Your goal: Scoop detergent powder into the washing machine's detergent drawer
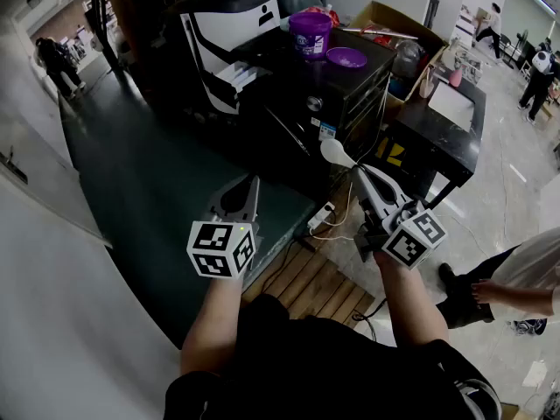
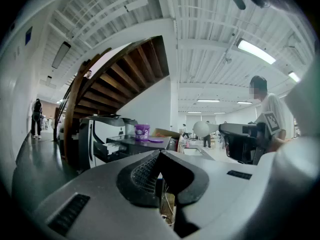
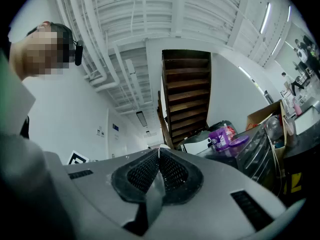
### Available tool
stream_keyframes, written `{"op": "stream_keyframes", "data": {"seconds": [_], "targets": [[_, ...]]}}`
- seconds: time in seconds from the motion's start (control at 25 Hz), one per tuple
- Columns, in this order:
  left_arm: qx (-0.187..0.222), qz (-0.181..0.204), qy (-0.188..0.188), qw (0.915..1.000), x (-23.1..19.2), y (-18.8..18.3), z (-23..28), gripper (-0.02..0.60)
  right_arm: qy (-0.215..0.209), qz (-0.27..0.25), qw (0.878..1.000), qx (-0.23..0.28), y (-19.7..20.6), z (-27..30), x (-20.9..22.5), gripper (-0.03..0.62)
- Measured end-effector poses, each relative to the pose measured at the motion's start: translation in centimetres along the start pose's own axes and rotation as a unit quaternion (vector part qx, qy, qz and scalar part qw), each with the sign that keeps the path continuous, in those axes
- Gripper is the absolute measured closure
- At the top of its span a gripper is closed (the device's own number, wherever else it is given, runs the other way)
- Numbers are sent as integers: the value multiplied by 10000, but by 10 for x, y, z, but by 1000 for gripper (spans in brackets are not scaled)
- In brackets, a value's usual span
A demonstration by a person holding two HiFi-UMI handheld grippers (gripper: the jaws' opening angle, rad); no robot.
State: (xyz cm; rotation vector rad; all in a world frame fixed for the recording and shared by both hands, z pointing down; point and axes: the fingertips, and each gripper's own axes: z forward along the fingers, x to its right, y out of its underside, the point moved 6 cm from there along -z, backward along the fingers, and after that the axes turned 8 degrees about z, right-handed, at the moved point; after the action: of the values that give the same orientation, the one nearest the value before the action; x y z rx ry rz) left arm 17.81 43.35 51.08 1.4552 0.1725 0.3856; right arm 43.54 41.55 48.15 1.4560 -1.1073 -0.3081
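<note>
The washing machine (image 1: 219, 38) stands at the back, its white detergent drawer (image 1: 238, 75) pulled out. A purple detergent tub (image 1: 311, 33) stands open on the black cabinet beside it, the lid (image 1: 346, 57) lying to its right. My right gripper (image 1: 357, 171) is shut on the handle of a white scoop (image 1: 336, 152), whose bowl points at the cabinet front, well short of the tub. In the right gripper view the handle (image 3: 154, 196) runs between the shut jaws. My left gripper (image 1: 253, 182) is shut on nothing, low over the dark floor, left of the scoop.
The black cabinet (image 1: 350, 90) has a cardboard box (image 1: 394, 24) behind it and a low black table (image 1: 442, 125) to its right. A power strip and cables (image 1: 322, 219) lie on a wooden pallet (image 1: 311, 283). A person's legs (image 1: 490, 287) stand right.
</note>
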Motion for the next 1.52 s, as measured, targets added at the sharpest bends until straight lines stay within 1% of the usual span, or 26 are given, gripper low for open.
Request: {"op": "stream_keyframes", "data": {"seconds": [0.44,0.64,0.76,0.88,1.0,1.2,1.36,1.52], "targets": [[-23,-30,-13,10000,3,6,-2,574,26,23,10000,1,4,-8,4,576],[-2,44,-48,10000,8,6,-4,574,-171,51,9998,98,2,-13,1,576],[-24,54,-79,10000,5,10,-1,574,-159,170,9996,155,2,-13,9,574],[-54,-20,-65,10000,-3,16,10,574,-86,240,9996,93,7,-5,19,574],[-46,-88,-8,10000,-15,19,27,574,-19,241,9997,18,10,10,28,574],[29,-72,126,9999,-44,17,63,574,38,174,9998,-94,8,50,46,574],[-24,-119,270,9996,-77,18,95,574,110,182,9996,-191,7,96,63,575],[-168,-306,391,9986,-119,12,114,574,261,321,9981,-447,6,147,68,575]]}}
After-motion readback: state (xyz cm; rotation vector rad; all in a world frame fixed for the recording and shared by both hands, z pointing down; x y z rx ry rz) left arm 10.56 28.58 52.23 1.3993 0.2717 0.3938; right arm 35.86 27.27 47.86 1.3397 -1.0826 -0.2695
